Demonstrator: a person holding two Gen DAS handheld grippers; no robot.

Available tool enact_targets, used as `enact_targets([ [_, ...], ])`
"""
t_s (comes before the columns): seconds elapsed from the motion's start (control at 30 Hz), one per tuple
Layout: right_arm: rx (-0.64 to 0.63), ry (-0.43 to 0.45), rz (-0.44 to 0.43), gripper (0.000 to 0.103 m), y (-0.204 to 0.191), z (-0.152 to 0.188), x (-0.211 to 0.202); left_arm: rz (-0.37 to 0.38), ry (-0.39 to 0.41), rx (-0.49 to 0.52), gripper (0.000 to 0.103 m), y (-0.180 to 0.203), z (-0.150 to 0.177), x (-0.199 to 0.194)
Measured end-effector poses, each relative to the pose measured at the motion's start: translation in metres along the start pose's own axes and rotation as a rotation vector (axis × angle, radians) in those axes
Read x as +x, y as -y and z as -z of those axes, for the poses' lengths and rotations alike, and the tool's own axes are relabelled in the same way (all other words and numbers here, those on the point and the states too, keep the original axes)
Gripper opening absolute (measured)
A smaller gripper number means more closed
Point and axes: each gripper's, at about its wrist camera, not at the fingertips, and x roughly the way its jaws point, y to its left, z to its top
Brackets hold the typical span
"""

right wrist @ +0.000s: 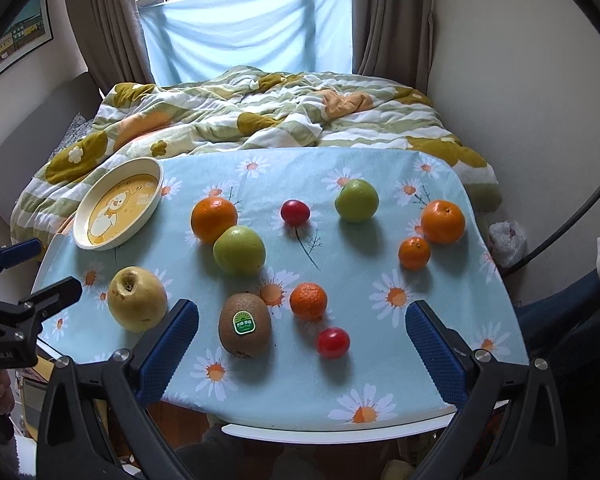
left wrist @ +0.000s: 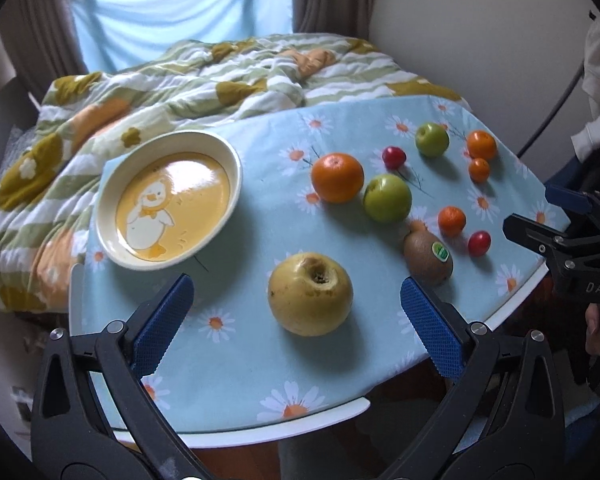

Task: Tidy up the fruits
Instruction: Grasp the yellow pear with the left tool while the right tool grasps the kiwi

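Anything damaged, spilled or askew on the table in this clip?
Nothing spilled. The plate overhangs the table's far left corner toward the bed. The yellow pear has a dark, pitted hollow on top, perhaps bruising. The other fruit looks intact.

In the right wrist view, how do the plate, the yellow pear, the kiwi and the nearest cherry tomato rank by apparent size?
Largest to smallest:
1. plate
2. yellow pear
3. kiwi, close to the pear in size
4. cherry tomato

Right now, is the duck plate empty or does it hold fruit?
Empty: the duck plate shows only its picture; all fruit lies on the tablecloth.
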Motion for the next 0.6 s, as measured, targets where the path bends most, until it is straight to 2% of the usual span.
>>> enact_targets([
  [0.27,0.046,-0.038,0.030,0.103,-0.020,0.024,0.037,0.095,-0.082,0.130,0.102,0.000,0.014,0.048],
  [0.4,0.029,-0.060,0.073,0.103,-0.027,0.033,0.054,0.131,-0.108,0.160,0.101,0.001,0.020,0.067],
  [0.47,0.021,-0.060,0.082,0.103,-0.029,0.036,0.057,0.135,-0.120,0.172,0.095,0.002,0.021,0.074],
  [0.6,-0.004,-0.051,0.068,0.102,-0.035,0.040,0.062,0.144,-0.132,0.172,0.094,0.003,0.021,0.083],
])
